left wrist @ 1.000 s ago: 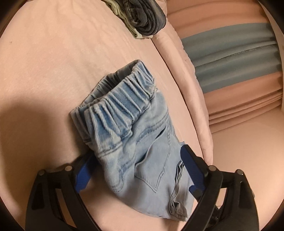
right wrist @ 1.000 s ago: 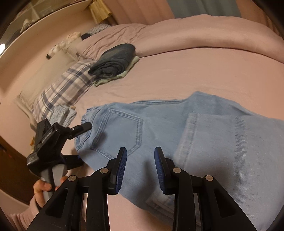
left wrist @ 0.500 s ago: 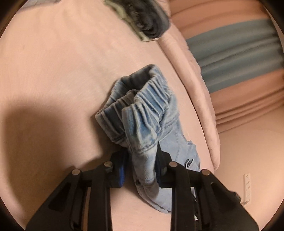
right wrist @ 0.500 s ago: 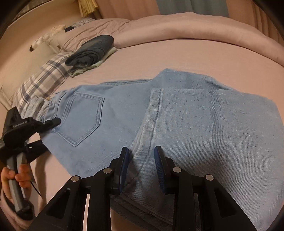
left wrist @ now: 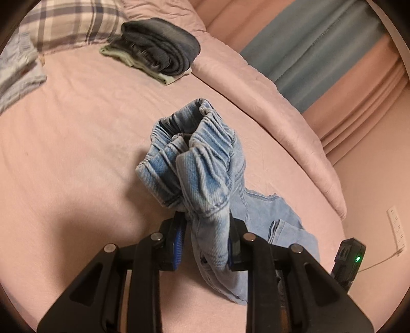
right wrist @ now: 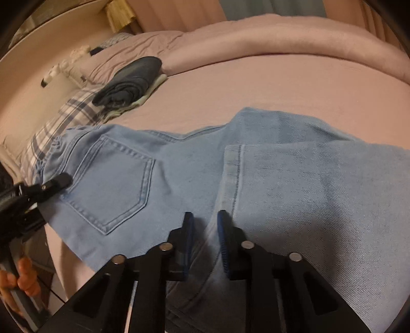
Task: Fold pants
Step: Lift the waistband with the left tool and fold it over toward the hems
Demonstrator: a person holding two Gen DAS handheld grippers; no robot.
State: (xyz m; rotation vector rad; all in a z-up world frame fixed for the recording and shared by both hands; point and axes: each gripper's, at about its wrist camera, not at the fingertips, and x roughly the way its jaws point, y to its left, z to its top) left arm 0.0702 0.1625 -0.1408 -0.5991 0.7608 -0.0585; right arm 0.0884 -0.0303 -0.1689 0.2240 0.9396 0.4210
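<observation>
Light blue denim pants (right wrist: 179, 174) lie on a pink bed, the legs folded back over themselves. My left gripper (left wrist: 205, 235) is shut on the elastic waistband (left wrist: 200, 158) and lifts it bunched above the sheet; it also shows at the left of the right wrist view (right wrist: 55, 181). My right gripper (right wrist: 205, 230) is pinched on the folded leg fabric at the near edge of the pants, by the hem (right wrist: 233, 174).
A folded stack of dark clothes (left wrist: 159, 48) sits on the bed ahead, also in the right wrist view (right wrist: 128, 84). A plaid pillow (left wrist: 71, 23) lies at the head. A rolled pink duvet (left wrist: 269, 102) runs along the far side.
My left gripper closed on the waistband and lifted it, bunching it up. My right gripper moved in over the folded leg and gripped the fabric.
</observation>
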